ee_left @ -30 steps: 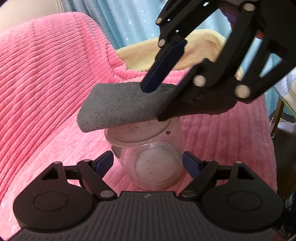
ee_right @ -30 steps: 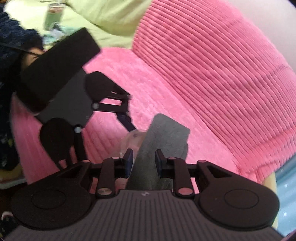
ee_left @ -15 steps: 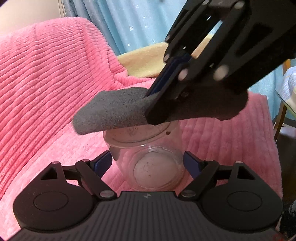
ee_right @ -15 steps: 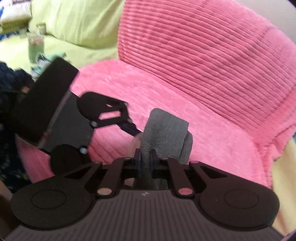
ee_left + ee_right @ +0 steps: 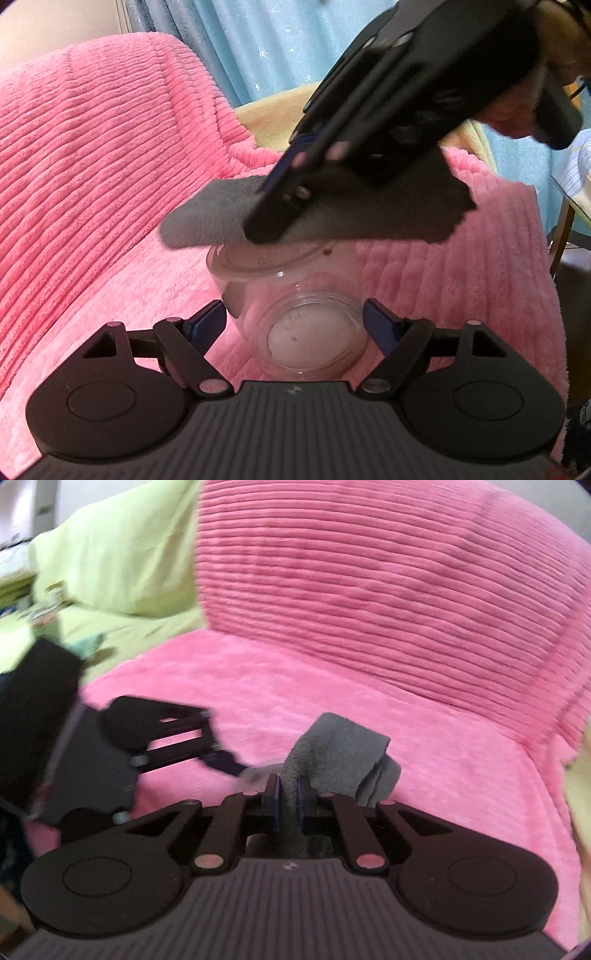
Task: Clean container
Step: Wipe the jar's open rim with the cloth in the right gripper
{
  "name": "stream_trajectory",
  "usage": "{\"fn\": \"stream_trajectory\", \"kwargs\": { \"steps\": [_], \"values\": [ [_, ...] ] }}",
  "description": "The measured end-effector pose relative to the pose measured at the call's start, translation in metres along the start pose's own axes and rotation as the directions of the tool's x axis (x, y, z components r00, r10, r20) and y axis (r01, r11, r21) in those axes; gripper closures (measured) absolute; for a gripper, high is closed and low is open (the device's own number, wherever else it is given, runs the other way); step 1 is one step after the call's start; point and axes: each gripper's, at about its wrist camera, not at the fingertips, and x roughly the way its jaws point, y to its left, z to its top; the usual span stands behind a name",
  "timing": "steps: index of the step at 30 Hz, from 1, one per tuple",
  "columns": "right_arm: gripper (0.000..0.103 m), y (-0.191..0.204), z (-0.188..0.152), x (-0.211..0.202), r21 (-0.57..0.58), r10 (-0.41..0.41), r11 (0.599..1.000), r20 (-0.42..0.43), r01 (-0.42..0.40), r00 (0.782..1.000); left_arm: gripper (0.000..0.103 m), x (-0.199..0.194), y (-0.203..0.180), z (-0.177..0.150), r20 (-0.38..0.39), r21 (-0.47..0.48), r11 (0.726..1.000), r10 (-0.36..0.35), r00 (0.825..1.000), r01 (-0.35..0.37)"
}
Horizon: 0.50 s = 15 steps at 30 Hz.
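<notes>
A clear round container [image 5: 295, 314] with specks of dirt on its lid [image 5: 266, 258] sits between the blue pads of my left gripper [image 5: 294, 323], which is shut on its sides. My right gripper [image 5: 258, 214] comes in from the upper right, shut on a folded grey cloth [image 5: 207, 218]. The cloth lies flat across the top of the lid. In the right wrist view the cloth [image 5: 343, 753] sticks out past the right gripper [image 5: 287, 797]. Only a sliver of the container [image 5: 258, 771] shows there, next to one left finger [image 5: 221, 762].
A pink ribbed blanket [image 5: 92, 166] covers the sofa seat and back under the container. A yellow-green cushion [image 5: 110, 554] lies at the far end, with blue curtains [image 5: 258, 44] behind. A wooden furniture leg [image 5: 561, 229] stands at the right edge. A person's hand [image 5: 517, 114] holds the right gripper.
The right gripper's fingers closed tighter on the cloth and its body swung higher over the lid. The container kept its place between the left fingers.
</notes>
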Motion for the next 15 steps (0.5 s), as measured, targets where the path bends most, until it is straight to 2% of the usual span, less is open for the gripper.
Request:
{"fn": "stream_trajectory", "kwargs": {
  "steps": [3,5,9,15],
  "values": [
    [0.096,-0.002,-0.006,0.001,0.041,0.012,0.999,0.029,-0.013,0.999,0.023,0.003,0.003,0.003,-0.005,-0.021,1.000,-0.006,1.000,0.006],
    [0.095,-0.003,-0.009,0.001,0.047,0.021,0.999,0.039,-0.023,0.999,0.018,0.007,0.005,0.005,-0.006,-0.029,0.999,-0.013,1.000,0.013],
    [0.095,-0.002,-0.010,0.000,0.077,0.029,0.996,0.046,-0.032,0.999,0.016,0.015,0.010,0.009,0.010,-0.095,0.995,-0.031,0.999,0.032],
    [0.095,-0.002,-0.014,-0.001,0.073,-0.034,0.997,0.058,0.030,0.998,0.016,0.023,0.009,0.012,-0.002,-0.101,0.994,-0.035,0.999,0.035]
  ]
}}
